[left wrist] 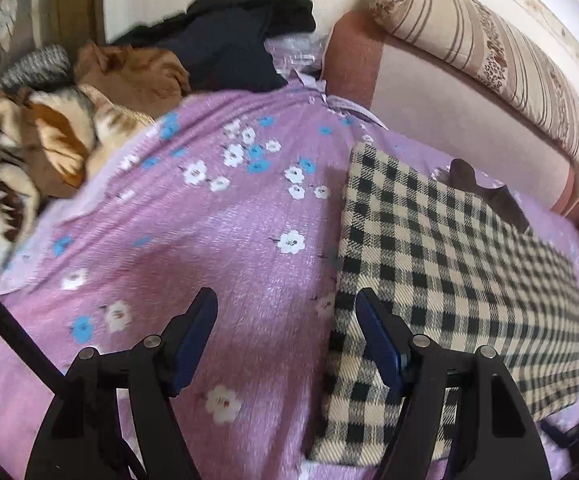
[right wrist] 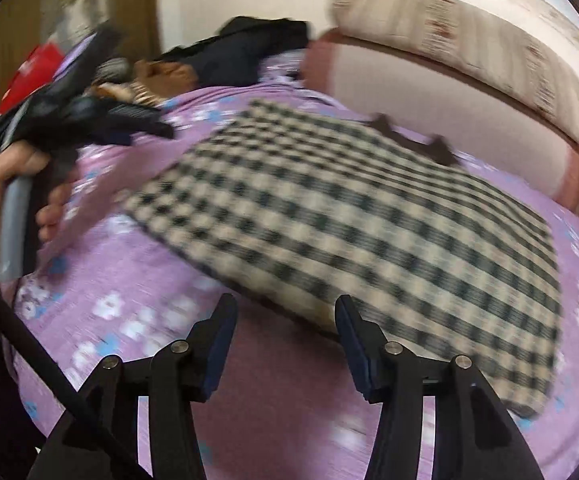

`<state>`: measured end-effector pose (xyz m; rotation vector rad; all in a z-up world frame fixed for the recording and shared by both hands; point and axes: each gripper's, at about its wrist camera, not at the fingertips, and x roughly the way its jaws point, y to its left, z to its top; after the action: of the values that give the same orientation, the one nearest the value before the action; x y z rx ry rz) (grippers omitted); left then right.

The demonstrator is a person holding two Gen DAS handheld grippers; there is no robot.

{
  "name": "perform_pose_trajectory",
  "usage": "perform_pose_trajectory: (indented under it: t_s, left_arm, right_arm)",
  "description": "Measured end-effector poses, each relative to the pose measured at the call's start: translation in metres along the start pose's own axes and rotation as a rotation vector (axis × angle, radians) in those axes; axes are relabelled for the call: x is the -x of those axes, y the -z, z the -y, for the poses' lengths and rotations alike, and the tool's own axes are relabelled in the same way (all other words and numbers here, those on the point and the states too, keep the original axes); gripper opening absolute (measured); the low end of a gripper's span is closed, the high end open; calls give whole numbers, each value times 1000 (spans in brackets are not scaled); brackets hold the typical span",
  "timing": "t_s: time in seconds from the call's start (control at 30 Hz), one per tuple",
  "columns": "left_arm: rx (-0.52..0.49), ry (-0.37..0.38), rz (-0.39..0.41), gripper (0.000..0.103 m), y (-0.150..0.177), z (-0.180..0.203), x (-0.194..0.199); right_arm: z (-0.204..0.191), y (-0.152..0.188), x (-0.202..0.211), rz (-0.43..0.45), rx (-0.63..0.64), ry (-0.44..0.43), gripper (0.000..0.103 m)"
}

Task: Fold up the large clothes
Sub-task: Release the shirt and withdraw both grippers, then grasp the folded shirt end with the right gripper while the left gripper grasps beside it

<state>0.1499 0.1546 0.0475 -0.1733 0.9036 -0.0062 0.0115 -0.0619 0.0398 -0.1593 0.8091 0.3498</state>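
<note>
A folded black-and-cream checked garment (left wrist: 449,280) lies flat on the purple flowered bedsheet (left wrist: 209,240), with a dark collar piece (left wrist: 489,192) showing at its far edge. My left gripper (left wrist: 285,300) hovers open over the garment's left edge; one finger is above the sheet, the other above the cloth, and nothing is between them. In the blurred right wrist view the same garment (right wrist: 349,220) fills the middle. My right gripper (right wrist: 285,304) stands open and empty just short of its near edge. A hand (right wrist: 5,184) holding the other gripper shows at the left.
A pile of clothes lies at the far side: a black garment (left wrist: 241,40), a brown one (left wrist: 137,72) and a striped tan blanket (left wrist: 1,168). A pink padded headboard (left wrist: 429,100) with a striped bolster (left wrist: 489,52) bounds the right. Something red (right wrist: 37,68) sits far left.
</note>
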Motion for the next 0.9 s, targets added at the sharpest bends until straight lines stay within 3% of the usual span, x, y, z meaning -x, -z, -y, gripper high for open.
perform_pose_trajectory:
  t_s: [0.13, 0.23, 0.37, 0.6, 0.9]
  left_arm:
    - [46, 127, -55, 70, -15, -11, -22]
    - [122, 300, -132, 70, -25, -18, -41]
    - [94, 330, -145, 70, -37, -8, -56]
    - [-14, 430, -239, 70, -57, 28, -94]
    - [-25, 529, -308, 71, -77, 45, -128]
  right_arm:
    - [-46, -12, -28, -6, 84, -44, 55]
    - [-78, -17, -46, -8, 174, -31, 55]
    - [-104, -24, -64, -15, 252, 6, 55]
    - [-127, -41, -83, -6, 325, 65, 55]
    - [-143, -49, -99, -2, 375, 90, 52]
